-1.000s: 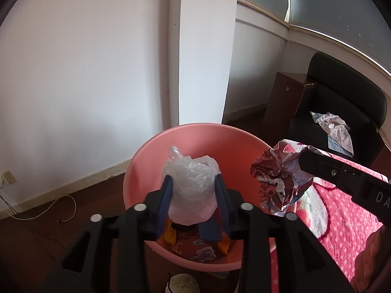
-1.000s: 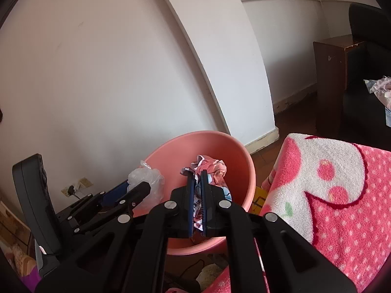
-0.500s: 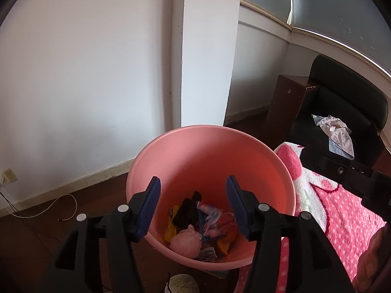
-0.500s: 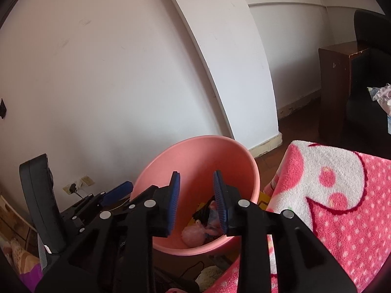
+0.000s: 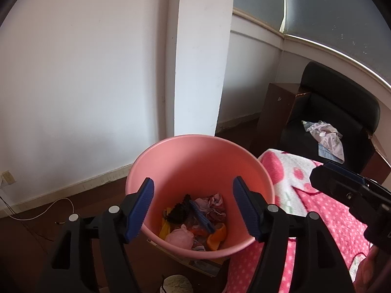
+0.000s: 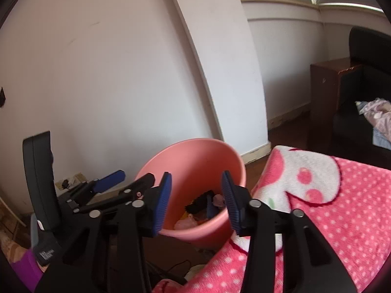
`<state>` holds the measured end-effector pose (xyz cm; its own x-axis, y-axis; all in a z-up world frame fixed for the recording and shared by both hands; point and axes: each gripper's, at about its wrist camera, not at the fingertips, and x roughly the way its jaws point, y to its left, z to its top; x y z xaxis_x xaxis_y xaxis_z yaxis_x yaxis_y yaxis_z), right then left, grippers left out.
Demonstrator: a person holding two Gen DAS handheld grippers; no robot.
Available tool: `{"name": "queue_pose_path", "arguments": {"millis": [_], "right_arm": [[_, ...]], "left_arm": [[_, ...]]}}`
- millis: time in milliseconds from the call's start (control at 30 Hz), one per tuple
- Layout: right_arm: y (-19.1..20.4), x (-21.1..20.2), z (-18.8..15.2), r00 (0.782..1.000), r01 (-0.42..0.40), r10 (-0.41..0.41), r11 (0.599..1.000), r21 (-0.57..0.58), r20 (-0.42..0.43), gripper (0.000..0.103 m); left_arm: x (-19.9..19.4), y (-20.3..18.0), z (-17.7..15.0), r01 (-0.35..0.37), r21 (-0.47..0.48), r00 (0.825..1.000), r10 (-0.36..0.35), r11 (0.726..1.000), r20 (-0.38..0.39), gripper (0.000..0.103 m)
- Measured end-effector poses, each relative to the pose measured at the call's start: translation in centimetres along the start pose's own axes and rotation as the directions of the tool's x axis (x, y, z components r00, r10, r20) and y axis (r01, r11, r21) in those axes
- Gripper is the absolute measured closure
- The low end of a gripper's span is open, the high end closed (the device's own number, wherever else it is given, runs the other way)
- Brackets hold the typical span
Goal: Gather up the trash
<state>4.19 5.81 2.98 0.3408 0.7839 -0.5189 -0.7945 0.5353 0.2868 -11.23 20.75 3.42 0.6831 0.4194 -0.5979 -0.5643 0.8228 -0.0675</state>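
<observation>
A pink bucket (image 5: 195, 156) stands on the floor by the white wall, also in the right wrist view as the bucket (image 6: 185, 161). Inside lie a pink-tinted plastic bag (image 5: 179, 236), a crumpled printed wrapper (image 5: 215, 205) and other mixed scraps. My left gripper (image 5: 193, 207) hangs over the bucket's near rim, its jaws opening wide with nothing between them. My right gripper (image 6: 195, 199) is beside it on the right, jaws opening, also empty. The left gripper's body (image 6: 107, 180) shows at the left of the right wrist view.
A pink spotted blanket (image 5: 317, 219) covers the surface right of the bucket. A black armchair (image 5: 342, 112) with a cloth (image 5: 325, 134) on it stands behind, next to a brown cabinet (image 5: 276, 112). A white pillar (image 5: 202, 56) rises behind the bucket. A cable (image 5: 48, 210) lies on the floor.
Both grippers opened. The plastic bag dropped from the left gripper and the crumpled wrapper from the right, both into the bucket. Both grippers drew back and up a little.
</observation>
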Motion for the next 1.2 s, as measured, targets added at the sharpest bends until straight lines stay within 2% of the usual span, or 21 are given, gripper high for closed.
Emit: {"name": "queue_pose_path", "arguments": {"millis": [233, 400, 600, 800, 1200], "right_arm": [[-0.1, -2.5, -1.0, 0.99, 0.141, -0.14, 0.989, -0.044, 0.03, 0.058], [-0.4, -4.0, -2.7, 0.981, 0.191, -0.187, 0.98, -0.053, 0.058, 0.058], [-1.3, -4.9, -3.7, 0.984, 0.174, -0.173, 0.984, -0.023, 0.04, 0.057], [-2.6, -5.7, -5.2, 0.986, 0.164, -0.164, 0.986, 0.028, -0.008, 0.057], [-3.9, -7.8, -7.0, 0.98, 0.195, -0.196, 0.979, 0.062, 0.016, 0.057]], "left_arm": [[-2.3, -0.5, -0.5, 0.037, -0.04, 0.999, -0.037, 0.999, 0.005, 0.035], [-3.9, -1.7, -1.3, 0.058, -0.037, 0.998, -0.058, 0.998, 0.007, 0.035], [-6.0, -3.7, -2.8, 0.074, -0.014, 0.997, -0.074, 0.997, 0.008, 0.035], [-7.7, -6.0, -4.2, 0.054, 0.029, 0.998, -0.055, 0.998, 0.019, 0.037], [-7.6, -8.1, -6.4, 0.065, 0.041, 0.998, -0.064, 0.997, -0.021, 0.039]]}}
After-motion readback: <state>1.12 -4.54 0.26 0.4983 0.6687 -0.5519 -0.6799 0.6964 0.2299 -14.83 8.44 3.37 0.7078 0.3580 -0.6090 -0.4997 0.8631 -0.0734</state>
